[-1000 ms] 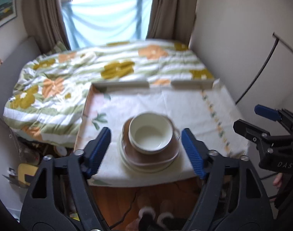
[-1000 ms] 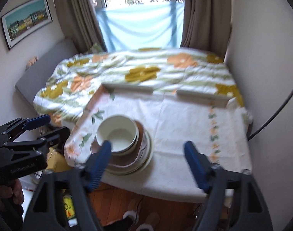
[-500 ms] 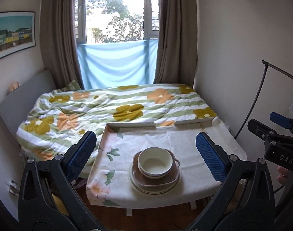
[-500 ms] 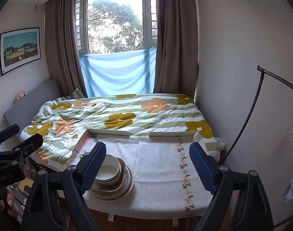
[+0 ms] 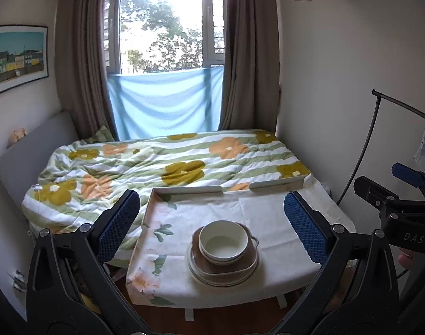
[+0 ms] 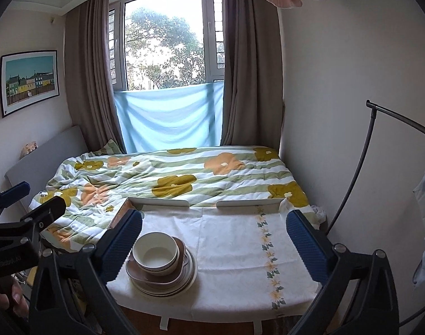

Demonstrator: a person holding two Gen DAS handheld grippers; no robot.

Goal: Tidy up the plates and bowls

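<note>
Both grippers are standing farther back and higher than a second ago, when their blue pads were flanking the dish stack closely; more of the room is showing now, window included. Left gripper (image 5: 212, 229): jaws spread to their widest and holding nothing, the stack lying well beyond the fingertips. Right gripper (image 6: 215, 240): jaws opening to full spread, also empty, with its left pad overlapping the stack's edge in view only.

Outward from the grippers, a cream bowl (image 5: 223, 242) is sitting upright in a brown squarish dish (image 5: 246, 265), which is resting on round pale plates (image 5: 226, 280). This pile is standing near the front edge of a small table under a floral tablecloth (image 6: 234, 251). Beyond the table, a bed with a flowered duvet (image 5: 170, 164) is filling the middle ground, and a window (image 6: 165, 47) with brown curtains is closing the view.

Judgement: the dishes are already nested largest to smallest, so the organizing appears complete or nearly so, and the grippers seem to be clearing away. Doing this step well is a matter of keeping both sets of fingers wide and clear of the bowl's rim, so that nothing nudges the pile toward the nearby table edge or drags the cloth under it.
</note>
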